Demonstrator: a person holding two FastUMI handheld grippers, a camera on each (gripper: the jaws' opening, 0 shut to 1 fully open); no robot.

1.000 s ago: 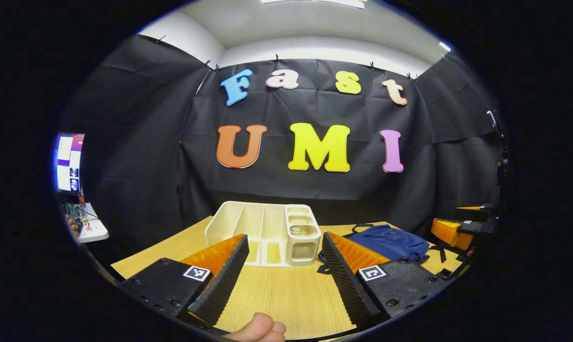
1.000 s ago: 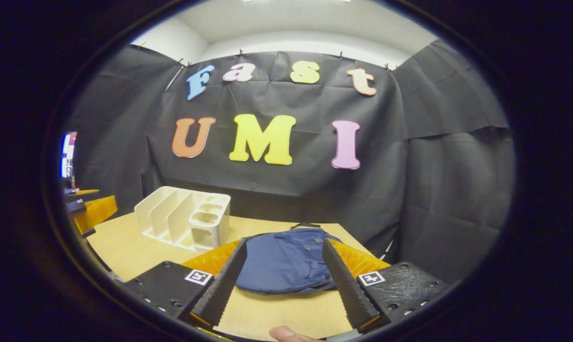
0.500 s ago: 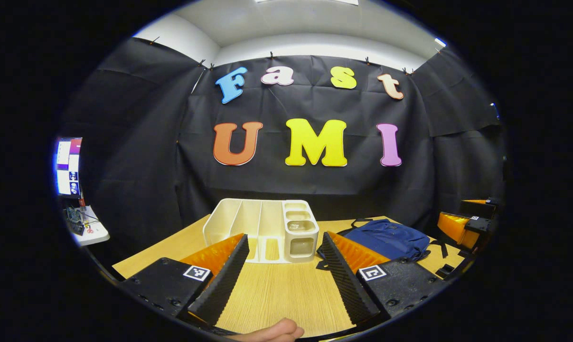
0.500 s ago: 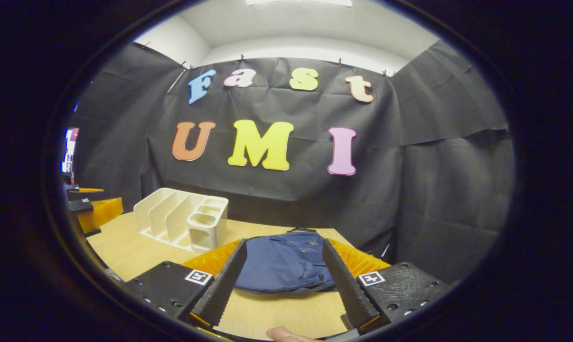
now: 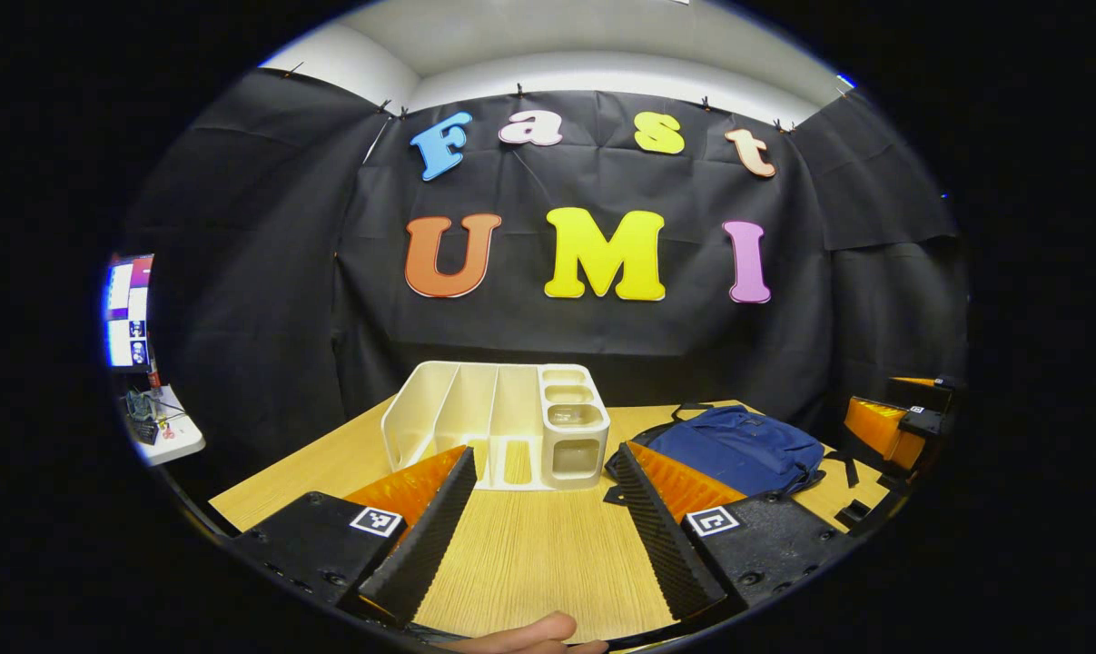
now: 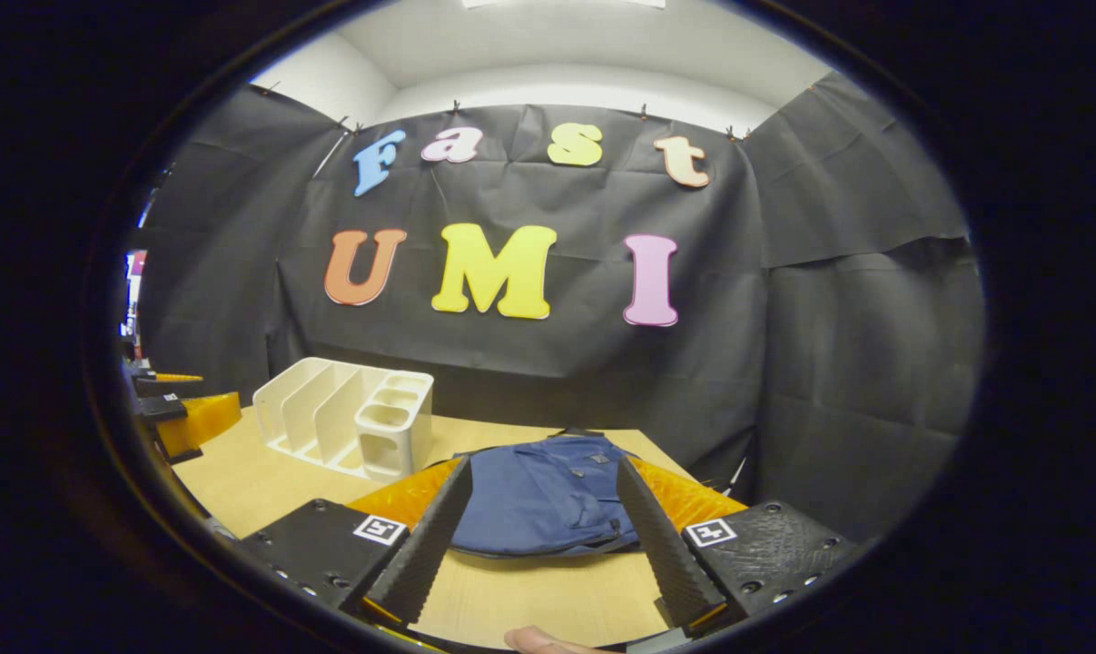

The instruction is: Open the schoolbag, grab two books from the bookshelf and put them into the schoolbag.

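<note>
A white bookshelf organiser [image 5: 484,413] stands at the back of the wooden table [image 5: 538,563], and its slots look empty. My left gripper [image 5: 544,452] hovers open just in front of it, with nothing between its fingers. A blue schoolbag [image 6: 538,500] lies flat and zipped on the table to the shelf's right. My right gripper [image 6: 543,463] is open, its fingers framing the bag from the near side, apart from it. In the left gripper view the schoolbag [image 5: 738,450] is at the right, with the right gripper [image 5: 893,427] beyond it. In the right gripper view the bookshelf [image 6: 348,413] and left gripper [image 6: 184,413] sit at the left.
A lit monitor [image 5: 130,313] and a small white side table [image 5: 162,427] with odds and ends stand off the table's left end. Black cloth walls close in behind and to the right. A thumb [image 5: 529,631] shows at the bottom edge.
Both grippers have drifted only slightly; the shelf now sits a little higher and farther left in the left gripper view. Both stay open, and the bag and shelf have not moved.
</note>
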